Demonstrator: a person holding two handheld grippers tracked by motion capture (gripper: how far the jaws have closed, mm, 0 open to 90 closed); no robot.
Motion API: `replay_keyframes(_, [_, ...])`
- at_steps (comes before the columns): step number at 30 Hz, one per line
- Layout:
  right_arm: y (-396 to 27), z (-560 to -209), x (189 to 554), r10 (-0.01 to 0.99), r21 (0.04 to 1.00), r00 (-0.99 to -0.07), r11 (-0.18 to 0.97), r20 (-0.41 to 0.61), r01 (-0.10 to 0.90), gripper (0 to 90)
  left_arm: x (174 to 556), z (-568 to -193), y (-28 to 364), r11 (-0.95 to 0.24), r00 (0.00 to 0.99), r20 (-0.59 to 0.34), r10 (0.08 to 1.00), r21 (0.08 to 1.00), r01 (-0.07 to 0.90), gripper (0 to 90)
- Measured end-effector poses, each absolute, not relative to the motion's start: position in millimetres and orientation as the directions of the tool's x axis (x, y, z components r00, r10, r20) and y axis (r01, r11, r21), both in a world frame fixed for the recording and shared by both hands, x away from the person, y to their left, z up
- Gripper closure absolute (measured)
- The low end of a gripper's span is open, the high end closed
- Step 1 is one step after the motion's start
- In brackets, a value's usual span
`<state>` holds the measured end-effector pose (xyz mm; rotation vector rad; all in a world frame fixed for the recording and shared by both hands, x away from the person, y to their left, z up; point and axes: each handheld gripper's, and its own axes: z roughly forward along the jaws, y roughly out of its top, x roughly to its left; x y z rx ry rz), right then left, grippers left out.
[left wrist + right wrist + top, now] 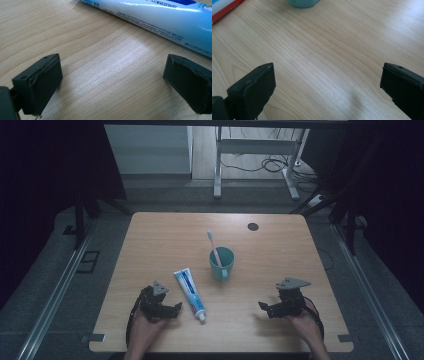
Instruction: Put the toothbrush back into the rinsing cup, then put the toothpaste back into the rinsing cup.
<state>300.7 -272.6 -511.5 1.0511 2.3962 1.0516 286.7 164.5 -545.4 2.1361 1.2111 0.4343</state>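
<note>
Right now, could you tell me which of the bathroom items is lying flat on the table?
The toothpaste tube lies flat; the toothbrush stands inside the upright green cup.

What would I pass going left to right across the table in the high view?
Left gripper → blue-and-white toothpaste tube lying flat → teal plastic mug holding a pink-handled toothbrush → right gripper.
</note>
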Motion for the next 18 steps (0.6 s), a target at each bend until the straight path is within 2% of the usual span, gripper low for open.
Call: replay_keyframes(18, [-275,-537,293,0.73,0.706,-0.683,0.498,-0.028,0.504,0.5,287,-545,165,-0.376,0.524,-0.024,0.852,0.668,0.642,2.3])
